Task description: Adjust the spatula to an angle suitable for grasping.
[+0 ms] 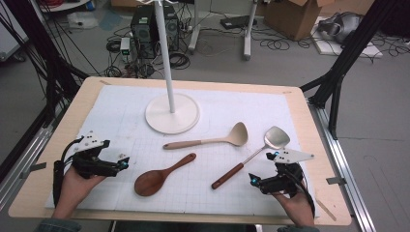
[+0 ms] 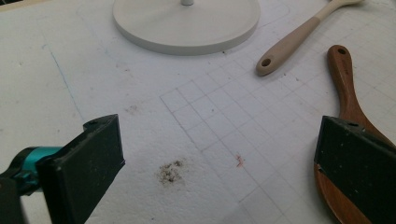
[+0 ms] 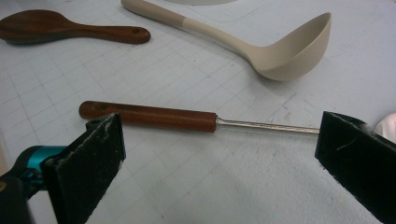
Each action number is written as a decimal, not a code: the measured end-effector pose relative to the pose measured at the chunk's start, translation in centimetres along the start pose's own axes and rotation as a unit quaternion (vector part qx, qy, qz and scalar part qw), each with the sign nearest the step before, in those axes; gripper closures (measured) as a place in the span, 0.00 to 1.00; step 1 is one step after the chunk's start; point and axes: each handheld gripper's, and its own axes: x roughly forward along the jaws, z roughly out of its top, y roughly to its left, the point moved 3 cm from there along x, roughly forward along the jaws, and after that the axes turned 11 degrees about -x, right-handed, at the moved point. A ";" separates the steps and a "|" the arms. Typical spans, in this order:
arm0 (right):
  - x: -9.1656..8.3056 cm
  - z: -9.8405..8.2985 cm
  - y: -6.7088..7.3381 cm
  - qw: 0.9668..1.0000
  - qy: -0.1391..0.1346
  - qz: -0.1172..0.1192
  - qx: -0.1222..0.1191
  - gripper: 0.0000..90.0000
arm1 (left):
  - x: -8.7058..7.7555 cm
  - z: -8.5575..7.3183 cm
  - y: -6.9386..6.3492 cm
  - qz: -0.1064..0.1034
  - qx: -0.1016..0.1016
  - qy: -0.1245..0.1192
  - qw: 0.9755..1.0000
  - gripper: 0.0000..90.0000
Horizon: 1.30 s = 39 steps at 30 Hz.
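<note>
- Lower left, left gripper (image 1: 126, 162) gapes wide, empty, beside the wooden spoon (image 1: 162, 175).
- Lower right, right gripper (image 1: 252, 179) gapes empty near the metal spatula (image 1: 251, 157).
- Likely step: approach; next, straddle a handle.

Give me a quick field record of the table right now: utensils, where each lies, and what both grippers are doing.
surface: white gridded mat on a wooden table
stand: white round base with upright pole, far centre of the mat
ladle: beige ladle, lying flat, near the base
wooden spoon: dark wooden spoon, flat, left of centre
spatula: metal spatula with brown handle, flat, right of centre
left gripper: left gripper open, holding nothing, beside the wooden spoon
right gripper: right gripper open, holding nothing, facing the spatula handle
</note>
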 end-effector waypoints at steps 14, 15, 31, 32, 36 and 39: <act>0.1 0.7 -0.2 1.000 0.013 0.013 -0.018 0.01 | -0.5 0.0 -0.1 0.001 0.000 -0.005 1.000 0.02; 0.1 0.8 -0.2 1.000 0.016 0.015 -0.020 0.01 | -0.5 0.0 -0.1 0.001 0.000 -0.005 1.000 0.02; 0.6 2.7 -1.2 0.997 0.029 0.054 -0.052 0.08 | -0.7 -0.1 0.0 0.003 -0.002 -0.008 1.000 0.02; 0.6 3.1 -1.3 0.996 0.033 0.058 -0.057 0.08 | -0.8 0.0 0.0 0.004 -0.001 -0.009 1.000 0.02; 0.8 3.4 -1.8 0.995 0.037 0.064 -0.060 0.08 | -0.8 0.0 0.2 0.005 -0.004 -0.010 1.000 0.02; 0.9 3.4 -2.4 0.995 0.037 0.073 -0.052 0.08 | -0.8 0.1 0.2 0.004 -0.003 -0.010 1.000 0.02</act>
